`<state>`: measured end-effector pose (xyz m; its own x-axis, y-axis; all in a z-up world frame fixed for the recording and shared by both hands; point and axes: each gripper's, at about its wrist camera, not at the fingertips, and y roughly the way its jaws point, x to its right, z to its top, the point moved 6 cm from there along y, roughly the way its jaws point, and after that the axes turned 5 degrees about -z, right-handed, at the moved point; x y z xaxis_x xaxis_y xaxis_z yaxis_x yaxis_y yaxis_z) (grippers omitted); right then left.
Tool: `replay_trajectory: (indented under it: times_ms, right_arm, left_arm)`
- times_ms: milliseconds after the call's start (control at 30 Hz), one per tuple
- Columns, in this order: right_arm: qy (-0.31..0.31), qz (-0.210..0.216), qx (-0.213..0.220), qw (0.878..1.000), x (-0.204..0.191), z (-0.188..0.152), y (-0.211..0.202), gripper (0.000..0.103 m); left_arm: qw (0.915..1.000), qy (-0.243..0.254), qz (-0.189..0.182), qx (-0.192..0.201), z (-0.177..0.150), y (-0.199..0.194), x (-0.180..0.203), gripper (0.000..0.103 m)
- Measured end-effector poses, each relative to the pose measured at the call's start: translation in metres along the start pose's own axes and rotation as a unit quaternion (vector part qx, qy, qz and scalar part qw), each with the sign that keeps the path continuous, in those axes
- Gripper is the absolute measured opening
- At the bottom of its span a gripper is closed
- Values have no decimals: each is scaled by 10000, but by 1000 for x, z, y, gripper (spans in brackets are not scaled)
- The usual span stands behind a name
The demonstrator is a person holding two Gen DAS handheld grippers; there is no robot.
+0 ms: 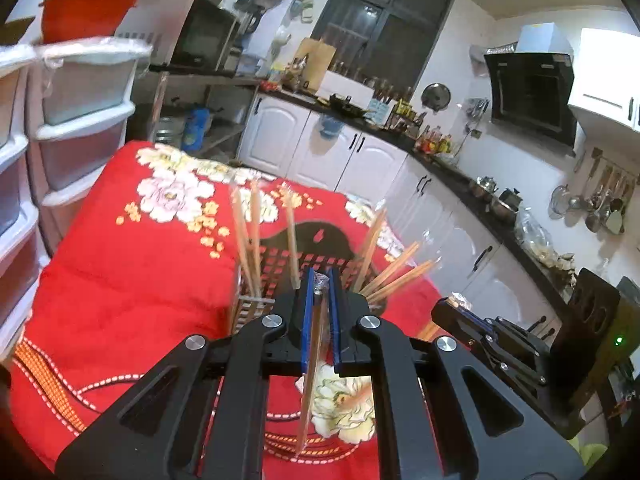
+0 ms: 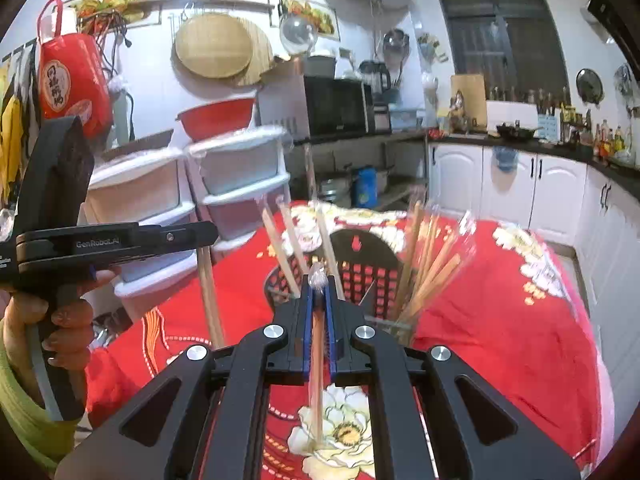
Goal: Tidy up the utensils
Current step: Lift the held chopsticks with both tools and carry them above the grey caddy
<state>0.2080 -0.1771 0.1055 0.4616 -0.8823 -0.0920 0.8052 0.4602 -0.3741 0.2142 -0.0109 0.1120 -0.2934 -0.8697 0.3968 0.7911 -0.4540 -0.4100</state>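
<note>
Chopsticks in clear wrappers are pinched, one pair (image 1: 316,344) in the closed left tool (image 1: 321,280) and another pair (image 2: 317,356) in the closed right tool (image 2: 319,280), both above the red flowered surface (image 1: 132,264). Behind them, the dark holder (image 1: 316,252) on this surface keeps more wrapped chopsticks (image 1: 248,232) standing and leaning apart.

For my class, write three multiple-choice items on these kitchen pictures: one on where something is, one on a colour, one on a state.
1. Where does the black chopstick holder stand?
A on the red cloth
B in a drawer
C on the counter

2. What colour is the tablecloth?
A blue
B red with flowers
C plain white

3. How is the left gripper?
A wide open
B shut on a wrapped chopstick pair
C out of view

Key: 1 A, cloth lies all round it; 2 B, blossoms printed on red; 3 B, the wrapped chopstick pair sits clamped between the blue pads.
</note>
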Motion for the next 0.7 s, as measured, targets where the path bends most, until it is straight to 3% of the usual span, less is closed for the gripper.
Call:
replay_trajectory:
  times_ms: [700]
  right_arm:
    - [176,-42,825,9964,17,55,-28,6]
  left_arm:
    - [9962,201,-15,851,73,-11,31,2]
